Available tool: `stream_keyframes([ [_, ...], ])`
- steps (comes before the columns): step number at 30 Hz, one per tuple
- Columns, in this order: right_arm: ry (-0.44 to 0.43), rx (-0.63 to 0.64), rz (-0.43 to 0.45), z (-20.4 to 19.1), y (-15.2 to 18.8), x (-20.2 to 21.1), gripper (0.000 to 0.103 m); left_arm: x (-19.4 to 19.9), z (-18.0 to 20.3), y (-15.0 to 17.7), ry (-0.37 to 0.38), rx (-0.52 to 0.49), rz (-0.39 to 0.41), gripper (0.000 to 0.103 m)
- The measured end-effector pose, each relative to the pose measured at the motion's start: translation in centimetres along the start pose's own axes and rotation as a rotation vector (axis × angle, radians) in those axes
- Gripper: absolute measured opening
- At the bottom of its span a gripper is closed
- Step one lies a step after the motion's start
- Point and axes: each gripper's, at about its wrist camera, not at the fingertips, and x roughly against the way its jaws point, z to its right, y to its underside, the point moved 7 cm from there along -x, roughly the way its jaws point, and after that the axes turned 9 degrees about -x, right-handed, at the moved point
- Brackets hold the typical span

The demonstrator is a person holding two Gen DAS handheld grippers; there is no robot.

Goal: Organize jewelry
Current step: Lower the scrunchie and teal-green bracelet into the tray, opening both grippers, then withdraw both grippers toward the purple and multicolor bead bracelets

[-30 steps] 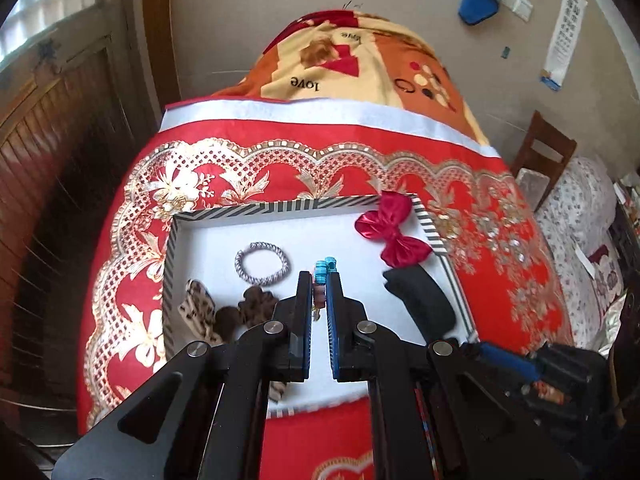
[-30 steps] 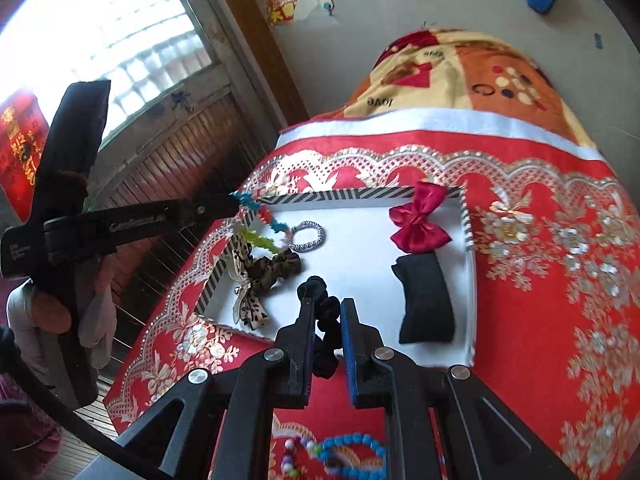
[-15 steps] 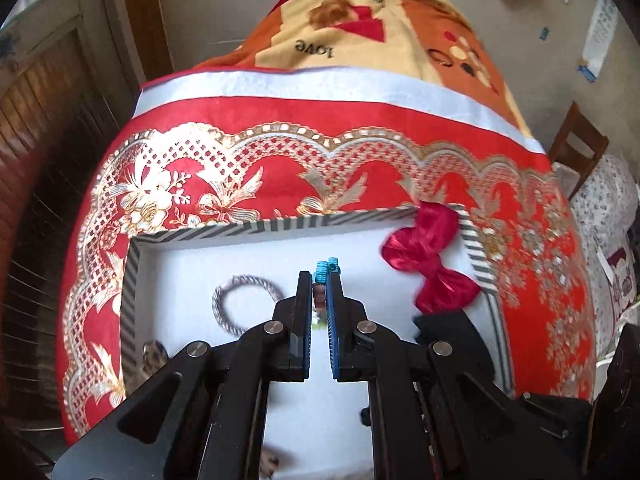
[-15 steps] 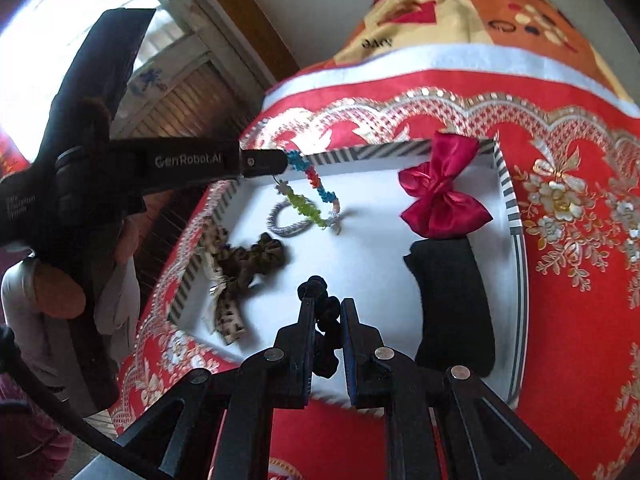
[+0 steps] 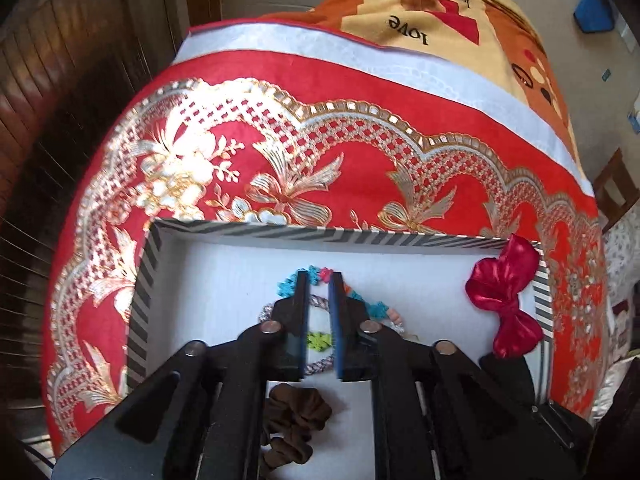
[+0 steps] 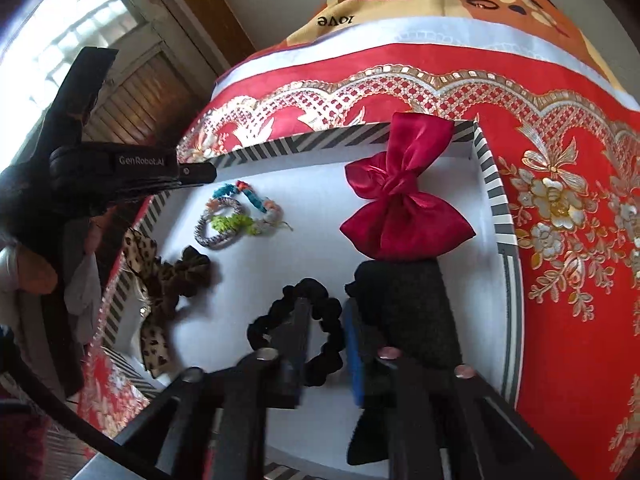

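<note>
A striped-rim white tray (image 5: 320,236) (image 6: 320,142) lies on a red and gold cloth. My left gripper (image 5: 319,280) (image 6: 208,173) hovers low over its far left part, jaws opening. A colourful bead bracelet (image 5: 378,308) (image 6: 256,200) lies loose on the tray floor below it, draped over a silver bracelet (image 5: 320,364) (image 6: 212,236). My right gripper (image 6: 326,308) is down at the tray's near side, jaws opening. A black scrunchie (image 6: 332,344) rests on the tray around its left finger, with one side of the loop lying slack in the gap.
Also in the tray are a red satin bow (image 6: 400,200) (image 5: 504,296), a black cushion (image 6: 404,304), a brown scrunchie (image 5: 294,412) and a leopard-print bow (image 6: 152,280). A wooden door (image 5: 60,80) stands to the left. A person's hand (image 6: 32,280) holds the left gripper.
Both grippers sank towards the tray and their jaws parted. The colourful bracelet left the left jaws and lies on the silver one. The black scrunchie dropped out of the right jaws onto the tray.
</note>
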Motion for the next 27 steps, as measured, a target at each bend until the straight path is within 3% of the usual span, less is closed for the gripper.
stream_keyframes([
  [2, -0.022, 0.002, 0.003, -0.2, 0.2, 0.4, 0.035, 0.1, 0.0, 0.3, 0.004, 0.007, 0.002, 0.034],
  [15, -0.023, 0.053, 0.058, -2.1, 2.4, 5.4, 0.040, 4.3, 1.2, 4.0, -0.018, -0.027, 0.044, 0.034],
  [27, 0.039, 0.044, 0.107, -2.3, 5.2, 8.9, 0.041, 8.4, 2.7, 10.8, -0.045, -0.068, 0.083, 0.034],
])
